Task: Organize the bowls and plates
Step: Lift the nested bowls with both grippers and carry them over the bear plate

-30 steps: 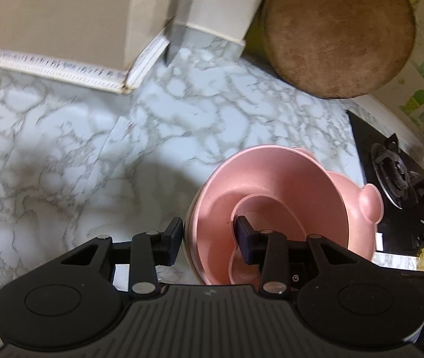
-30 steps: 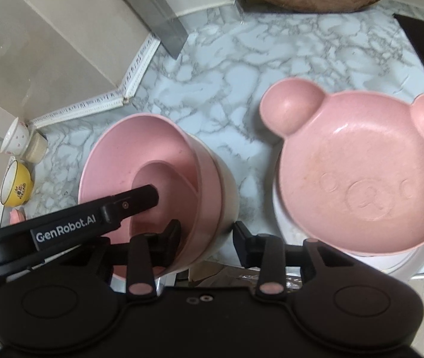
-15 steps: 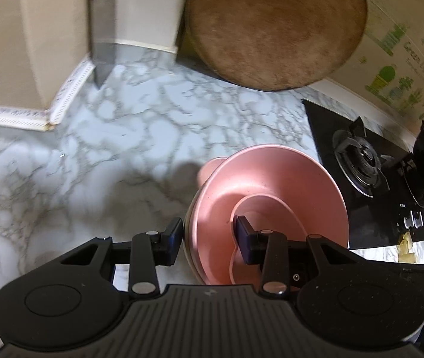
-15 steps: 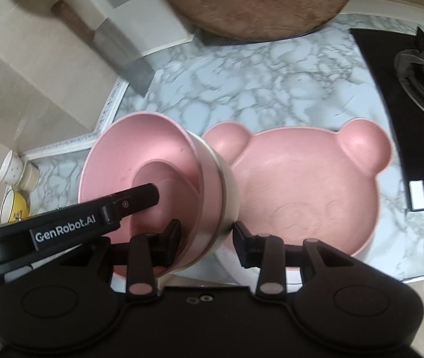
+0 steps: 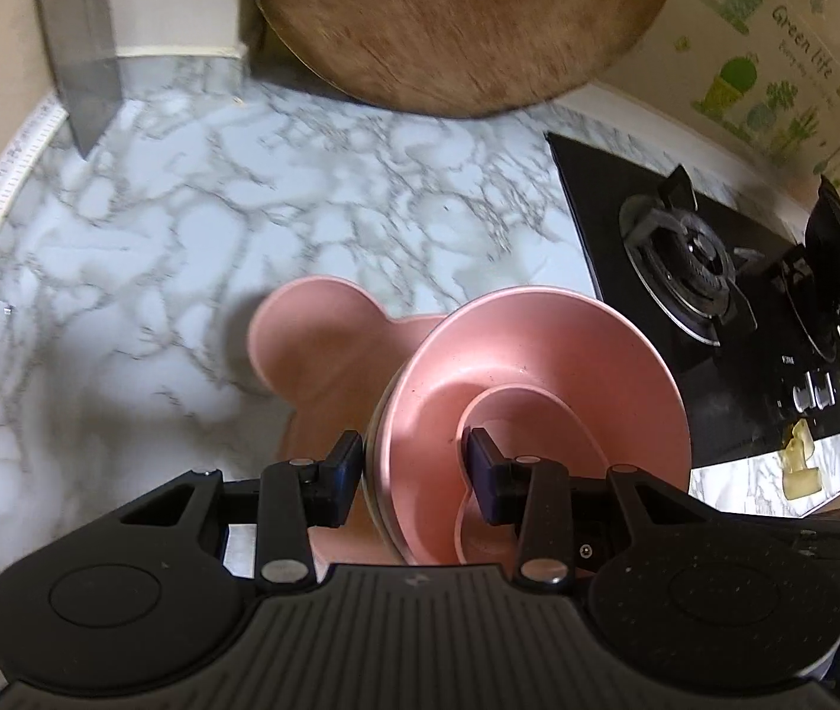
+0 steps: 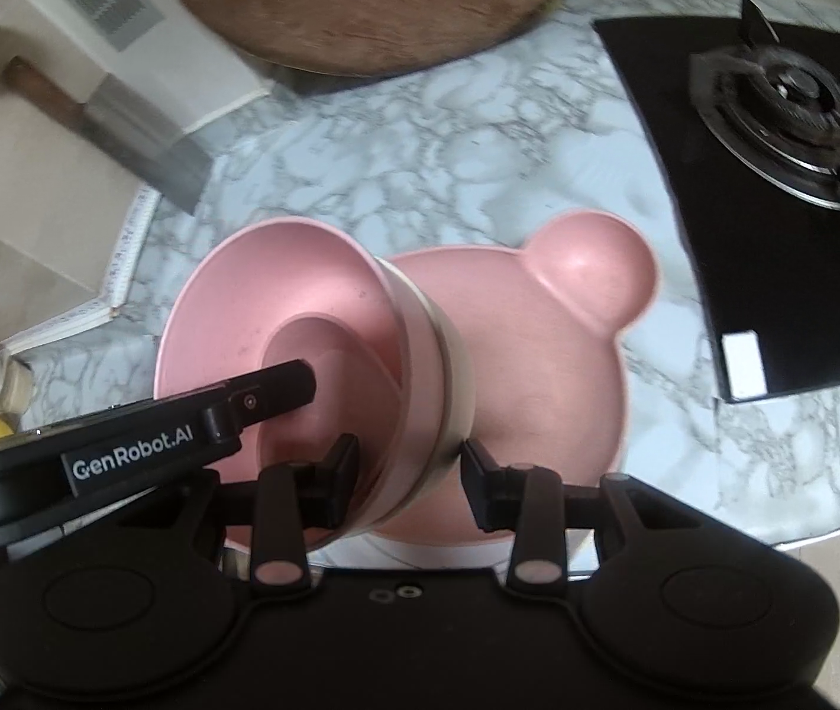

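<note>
Right wrist cam: both tongs, left gripper [image 6: 296, 381] & right gripper [image 6: 411, 473], clamp the pink bowl's [image 6: 278, 319] rim; I'm holding it over the bear plate [image 6: 538, 355] at 1 o'clock, prob for stacking

Pale pink bowl [image 5: 538, 390], matching pink bear-shaped plate [image 6: 568, 319], grey-veined white marble counter [image 5: 183, 225], black stove [image 6: 775, 207], brown wooden board [image 5: 461, 18]

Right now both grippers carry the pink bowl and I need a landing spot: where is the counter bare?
Bare marble lies between knife, cutting board and bear plate. Crowded: the stove side.
</note>
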Demonstrator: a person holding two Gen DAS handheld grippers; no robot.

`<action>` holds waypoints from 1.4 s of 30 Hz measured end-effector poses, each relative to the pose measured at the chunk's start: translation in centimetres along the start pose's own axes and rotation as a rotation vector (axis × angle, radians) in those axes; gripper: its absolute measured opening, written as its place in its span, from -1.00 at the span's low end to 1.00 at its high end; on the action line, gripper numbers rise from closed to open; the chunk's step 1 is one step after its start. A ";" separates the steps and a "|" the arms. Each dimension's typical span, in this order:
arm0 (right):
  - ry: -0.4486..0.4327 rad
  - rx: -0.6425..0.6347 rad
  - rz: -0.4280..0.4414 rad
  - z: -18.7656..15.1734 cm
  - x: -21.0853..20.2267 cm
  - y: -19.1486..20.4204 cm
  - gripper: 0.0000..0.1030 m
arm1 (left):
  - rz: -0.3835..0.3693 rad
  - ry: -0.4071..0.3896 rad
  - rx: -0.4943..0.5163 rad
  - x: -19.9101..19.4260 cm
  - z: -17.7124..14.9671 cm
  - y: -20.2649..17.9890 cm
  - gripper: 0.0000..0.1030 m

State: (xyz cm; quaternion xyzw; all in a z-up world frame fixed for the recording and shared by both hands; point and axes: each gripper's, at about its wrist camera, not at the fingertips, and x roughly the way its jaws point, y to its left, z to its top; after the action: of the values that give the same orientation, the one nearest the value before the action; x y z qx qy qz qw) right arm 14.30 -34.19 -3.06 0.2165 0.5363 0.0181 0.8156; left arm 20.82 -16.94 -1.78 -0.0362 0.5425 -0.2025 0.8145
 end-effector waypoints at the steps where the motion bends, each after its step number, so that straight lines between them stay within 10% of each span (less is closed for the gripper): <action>1: 0.002 0.005 -0.003 0.0 0.1 -0.4 -0.29 | -0.001 0.005 0.003 0.3 0.0 -0.2 -0.27; 42: 0.059 0.033 -0.024 0.2 2.5 -2.2 -0.28 | 0.015 0.039 0.055 3.8 -0.1 -1.0 -0.27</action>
State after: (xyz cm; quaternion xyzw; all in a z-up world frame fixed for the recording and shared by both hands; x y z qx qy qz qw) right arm 15.07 -35.58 -6.03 0.2228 0.5628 0.0057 0.7960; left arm 21.68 -19.20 -4.85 -0.0060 0.5527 -0.2120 0.8059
